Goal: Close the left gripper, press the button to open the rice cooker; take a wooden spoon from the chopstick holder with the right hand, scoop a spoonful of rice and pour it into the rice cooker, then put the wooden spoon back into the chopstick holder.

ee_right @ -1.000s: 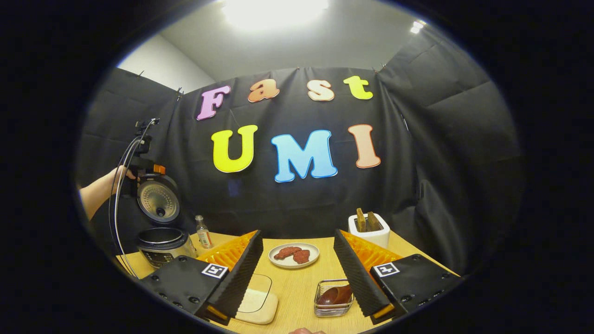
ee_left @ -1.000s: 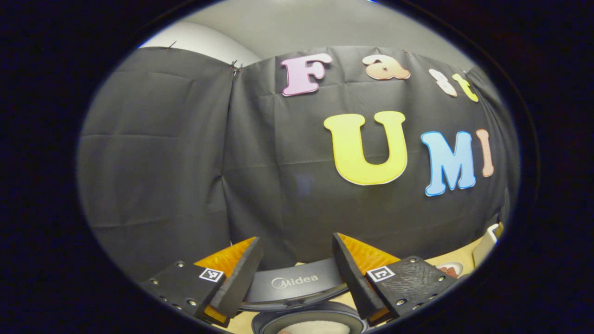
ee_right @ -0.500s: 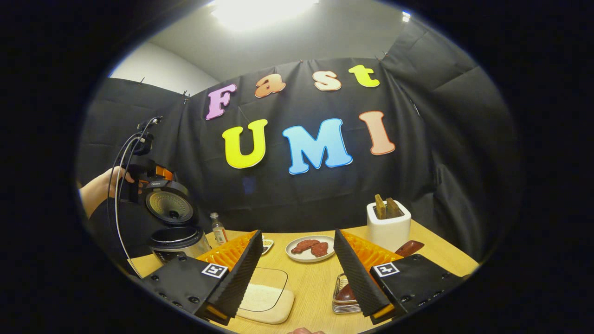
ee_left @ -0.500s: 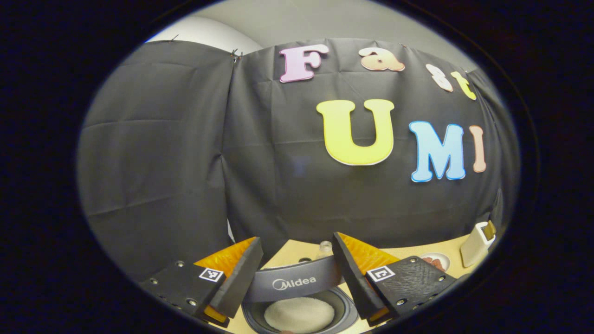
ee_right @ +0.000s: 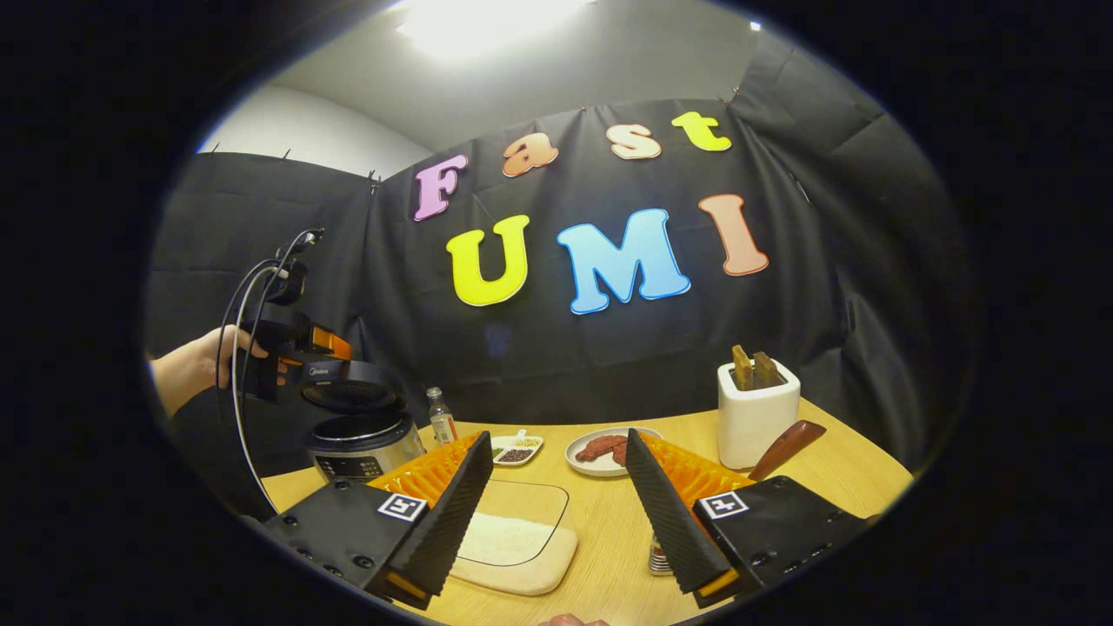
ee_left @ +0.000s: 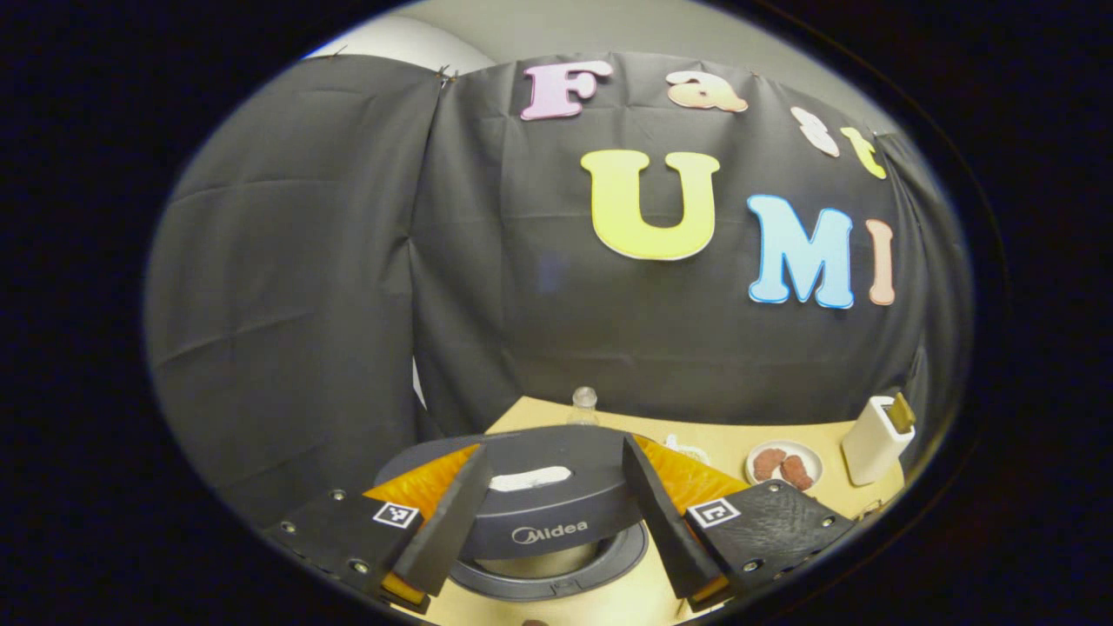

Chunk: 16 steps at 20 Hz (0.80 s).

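In the left gripper view my left gripper stands open over the dark rice cooker lid, whose front edge lies between the two fingers. The lid hangs low over the pot rim. The right gripper view has the rice cooker at the left, its lid nearly down, with a hand holding the left gripper on it. My right gripper is open and empty above the table. A wooden spoon sticks up beside its right finger, from the wire chopstick holder. A tray of rice lies below the left finger.
On the wooden table stand a white holder with two slices, a plate of meat, a small divided dish and a small bottle. Cables loop from the left gripper.
The rice cooker lid has swung from upright down over the pot, following my left gripper, and now hides the rice inside. My right gripper has shifted so the chopstick holder slips under its right finger.
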### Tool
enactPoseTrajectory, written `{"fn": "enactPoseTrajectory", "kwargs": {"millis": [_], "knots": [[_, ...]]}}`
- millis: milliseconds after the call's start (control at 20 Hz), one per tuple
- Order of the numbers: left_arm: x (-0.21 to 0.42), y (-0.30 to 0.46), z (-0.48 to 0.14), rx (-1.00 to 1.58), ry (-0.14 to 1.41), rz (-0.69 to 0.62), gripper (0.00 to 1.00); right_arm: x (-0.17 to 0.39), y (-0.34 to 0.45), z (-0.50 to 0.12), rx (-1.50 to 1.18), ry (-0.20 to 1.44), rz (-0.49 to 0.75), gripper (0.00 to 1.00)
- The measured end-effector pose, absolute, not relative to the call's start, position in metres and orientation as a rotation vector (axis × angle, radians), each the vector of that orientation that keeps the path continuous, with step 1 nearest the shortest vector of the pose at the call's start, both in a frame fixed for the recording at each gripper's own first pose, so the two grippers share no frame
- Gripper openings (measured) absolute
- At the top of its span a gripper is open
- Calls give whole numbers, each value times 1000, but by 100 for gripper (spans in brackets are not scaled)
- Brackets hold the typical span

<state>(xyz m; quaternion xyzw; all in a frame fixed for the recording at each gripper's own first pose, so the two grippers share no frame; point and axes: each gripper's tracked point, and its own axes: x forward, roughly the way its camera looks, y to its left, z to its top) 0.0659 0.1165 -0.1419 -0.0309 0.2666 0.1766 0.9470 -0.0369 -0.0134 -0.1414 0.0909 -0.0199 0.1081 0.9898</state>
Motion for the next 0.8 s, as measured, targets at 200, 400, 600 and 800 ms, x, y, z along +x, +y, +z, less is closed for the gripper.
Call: {"fn": "enactPoseTrajectory", "kwargs": {"millis": [200,400,600,800], "knots": [[57,116,-182,-65,604,357,96,-39,-18,-139,196,-51,212,98],[48,114,-205,-38,626,329,96,-38,-29,-141,184,-48,173,98],[36,109,-233,-7,677,303,97,-38,-32,-146,189,-34,157,98],[31,108,-235,5,682,280,97,-38,-36,-150,175,-27,148,98]]}}
